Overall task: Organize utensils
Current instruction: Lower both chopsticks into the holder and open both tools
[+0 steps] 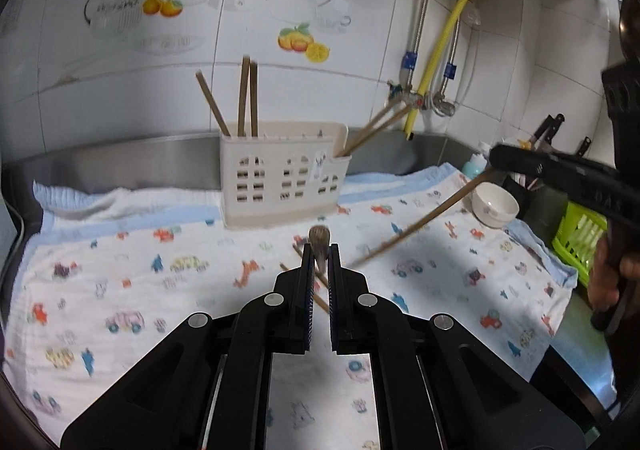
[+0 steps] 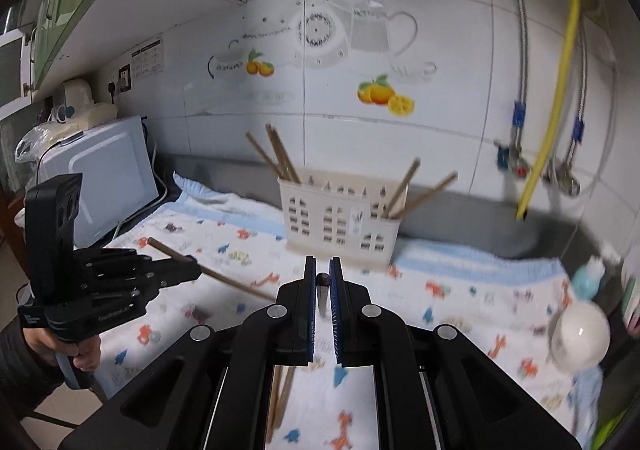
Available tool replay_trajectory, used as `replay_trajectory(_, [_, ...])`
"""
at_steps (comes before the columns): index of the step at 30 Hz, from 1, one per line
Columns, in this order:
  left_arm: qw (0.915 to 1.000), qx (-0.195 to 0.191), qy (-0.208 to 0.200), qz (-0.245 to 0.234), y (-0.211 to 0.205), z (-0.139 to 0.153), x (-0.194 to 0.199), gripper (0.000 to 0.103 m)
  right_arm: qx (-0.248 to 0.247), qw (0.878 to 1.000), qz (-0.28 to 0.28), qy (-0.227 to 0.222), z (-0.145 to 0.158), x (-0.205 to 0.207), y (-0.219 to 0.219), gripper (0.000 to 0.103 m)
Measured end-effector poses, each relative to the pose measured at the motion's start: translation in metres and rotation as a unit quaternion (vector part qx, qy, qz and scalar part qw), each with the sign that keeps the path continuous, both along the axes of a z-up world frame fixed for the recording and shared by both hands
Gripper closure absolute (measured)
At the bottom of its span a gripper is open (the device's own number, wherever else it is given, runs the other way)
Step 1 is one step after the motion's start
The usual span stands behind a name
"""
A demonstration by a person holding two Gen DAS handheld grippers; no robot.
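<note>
In each wrist view a hand-held gripper is closed almost fully on one brown chopstick. The left hand-held gripper is seen pinching its chopstick near one end, the shaft running out level on both sides of the jaws. The right hand-held gripper is seen holding the other chopstick close to its upper end, the free tip slanting down toward the patterned cloth spread on the tabletop.

Nearer than the cream utensil holder, two loose chopsticks are left lying on the cloth. Inside the holder, three chopsticks are stood at its left end and two more are leaned out of its right end compartment. To the right of the holder a white bowl is set at the cloth's edge.

The sticks are judged light, stiff and somewhat slick; a grip near the end lets them pivot, so a hold closer to mid-shaft would be steadier.
</note>
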State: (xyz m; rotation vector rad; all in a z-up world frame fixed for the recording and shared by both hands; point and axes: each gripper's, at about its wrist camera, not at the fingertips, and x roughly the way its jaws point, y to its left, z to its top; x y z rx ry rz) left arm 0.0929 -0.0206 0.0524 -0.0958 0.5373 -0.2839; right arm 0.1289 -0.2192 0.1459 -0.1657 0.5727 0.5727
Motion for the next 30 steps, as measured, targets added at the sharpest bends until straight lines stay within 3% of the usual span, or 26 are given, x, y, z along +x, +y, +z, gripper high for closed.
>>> replay_trajectory(8, [0.9998, 0.009, -0.015, -0.006, 0.005, 0.031, 0.025, 0.098, 0.002, 1.000, 0.005, -0.028, 0.060, 0.043, 0.008, 0.096])
replay_trajectory(16, [0.9988, 0.008, -0.048, -0.006, 0.004, 0.068, 0.048, 0.098, 0.021, 0.998, -0.010, -0.060, 0.097, 0.087, 0.019, 0.096])
replay_trajectory(26, [0.9932, 0.008, -0.116, 0.008, 0.003, 0.132, 0.081, 0.098, 0.057, 0.994, -0.032, -0.089, 0.110, 0.133, 0.025, 0.096])
replay_trajectory(30, [0.9893, 0.028, -0.141, 0.025, 0.001, 0.148, 0.094, 0.098, 0.069, 0.992, -0.040, -0.098, 0.109, 0.150, 0.028, 0.096])
